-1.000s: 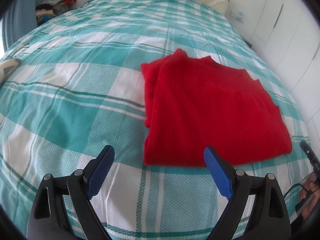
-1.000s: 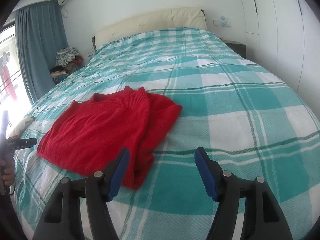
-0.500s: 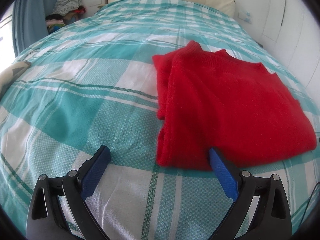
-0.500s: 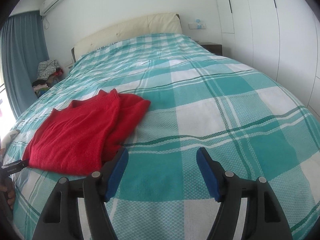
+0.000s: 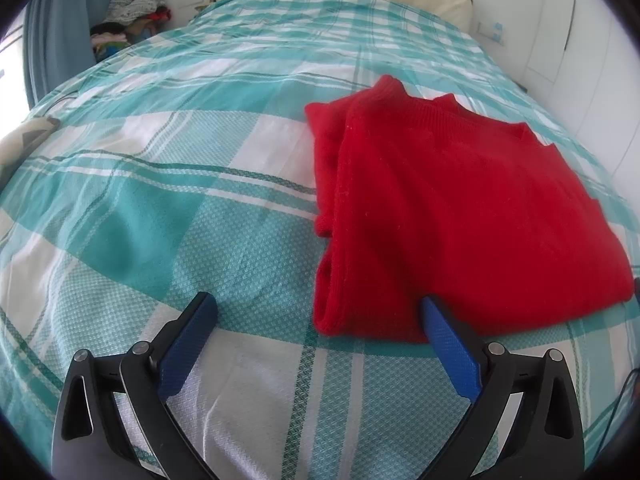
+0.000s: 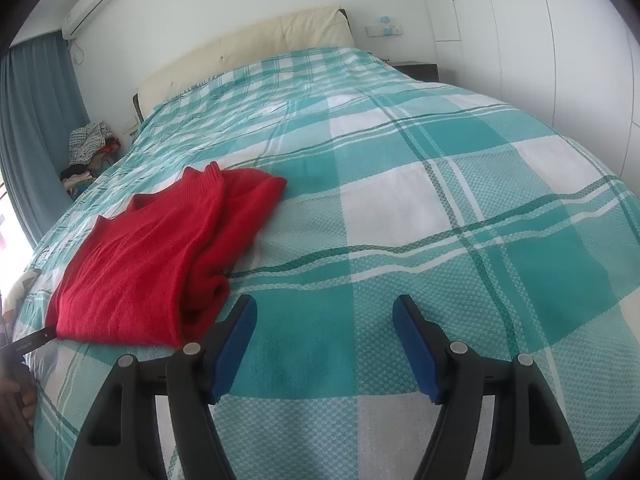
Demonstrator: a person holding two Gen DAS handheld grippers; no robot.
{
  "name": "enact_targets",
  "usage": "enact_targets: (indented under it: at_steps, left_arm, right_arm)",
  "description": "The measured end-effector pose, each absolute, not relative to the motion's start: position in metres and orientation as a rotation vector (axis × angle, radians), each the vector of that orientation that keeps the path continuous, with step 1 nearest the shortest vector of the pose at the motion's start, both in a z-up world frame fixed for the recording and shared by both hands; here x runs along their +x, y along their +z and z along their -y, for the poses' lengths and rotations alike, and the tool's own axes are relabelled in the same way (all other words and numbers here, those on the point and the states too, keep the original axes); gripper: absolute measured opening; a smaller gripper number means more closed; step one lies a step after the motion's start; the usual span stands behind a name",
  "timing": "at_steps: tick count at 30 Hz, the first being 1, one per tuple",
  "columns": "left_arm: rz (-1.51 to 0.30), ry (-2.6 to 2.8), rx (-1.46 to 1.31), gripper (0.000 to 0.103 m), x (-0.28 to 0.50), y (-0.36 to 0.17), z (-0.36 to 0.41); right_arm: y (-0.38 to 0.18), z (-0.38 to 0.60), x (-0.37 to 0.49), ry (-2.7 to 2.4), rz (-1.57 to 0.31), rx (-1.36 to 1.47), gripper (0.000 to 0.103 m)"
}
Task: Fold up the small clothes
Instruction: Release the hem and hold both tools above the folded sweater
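Since the earlier frame, my left gripper (image 5: 316,326) has closed in on the folded red sweater (image 5: 460,216), whose near hem now sits between its wide-spread blue fingers. I see the sweater flat on the teal plaid bedspread (image 6: 440,208). My right gripper (image 6: 325,322) hovers wide, just beside the sweater.

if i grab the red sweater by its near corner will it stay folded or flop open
Probably flop: the red sweater is soft knit lying in loose layers, so lifting one corner would likely let them drape and slide apart. It looks light and should not slip much on the textured bedspread. Both grippers are open, touching nothing.
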State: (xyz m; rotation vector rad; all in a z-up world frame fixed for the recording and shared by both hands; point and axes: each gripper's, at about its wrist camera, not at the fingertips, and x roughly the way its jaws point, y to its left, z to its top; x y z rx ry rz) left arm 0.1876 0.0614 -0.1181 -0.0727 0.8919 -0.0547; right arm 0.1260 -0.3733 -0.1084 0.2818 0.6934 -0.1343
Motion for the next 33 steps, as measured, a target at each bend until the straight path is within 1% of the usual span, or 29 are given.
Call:
enact_targets:
  at_steps: [20,33]
  left_arm:
    - [-0.880,-0.048,-0.084,0.101,0.188,-0.113,-0.064]
    - [-0.841,-0.017,-0.165,0.101,0.185,-0.100,-0.079]
  right_arm:
    - [-0.111,0.373,0.129,-0.128,-0.699,0.284,0.070]
    - [-0.111,0.373,0.128,-0.128,-0.699,0.286,0.070]
